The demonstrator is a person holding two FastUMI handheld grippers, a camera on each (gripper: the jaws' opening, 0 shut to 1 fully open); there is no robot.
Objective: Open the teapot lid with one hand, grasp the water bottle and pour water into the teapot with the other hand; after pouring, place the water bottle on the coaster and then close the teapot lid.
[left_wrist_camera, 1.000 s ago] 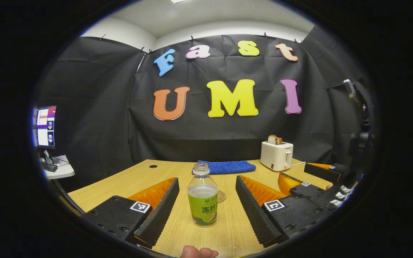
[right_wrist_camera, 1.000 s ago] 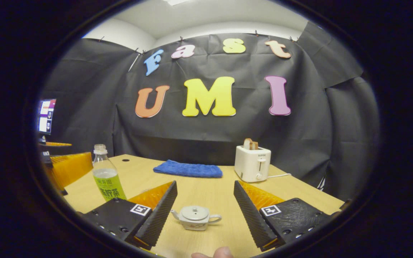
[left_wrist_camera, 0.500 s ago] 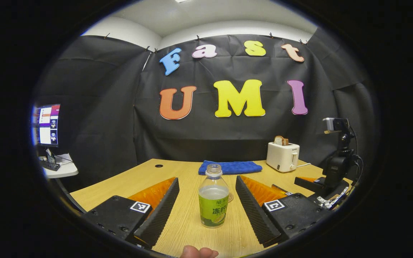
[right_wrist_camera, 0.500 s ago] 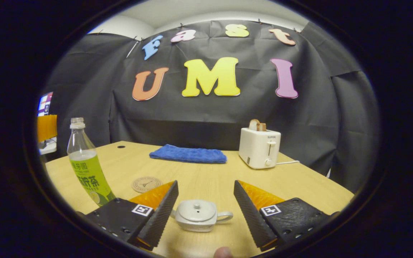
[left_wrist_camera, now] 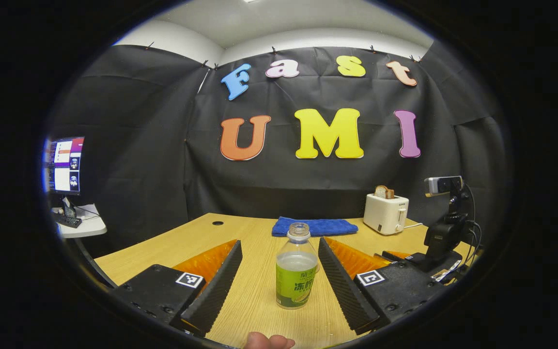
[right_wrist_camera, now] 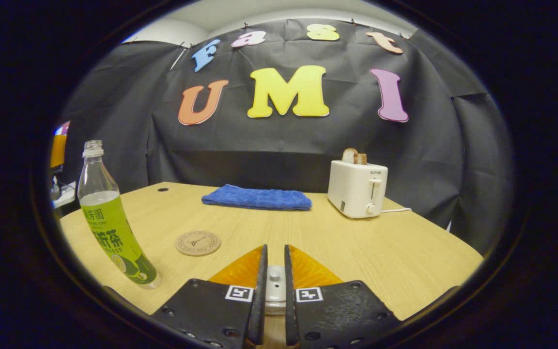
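The right gripper (right_wrist_camera: 273, 291) pinches the little knob on the small white teapot lid (right_wrist_camera: 274, 286), ready to lift it. The left gripper (left_wrist_camera: 279, 283) is wide open around the clear plastic water bottle with a green label (left_wrist_camera: 296, 271), so it can grab it. Farther back, the round cork coaster (right_wrist_camera: 197, 242) waits on the wooden table (right_wrist_camera: 356, 242).

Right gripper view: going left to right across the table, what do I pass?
Water bottle → coaster → blue towel → teapot lid knob between the right gripper fingers → toaster.
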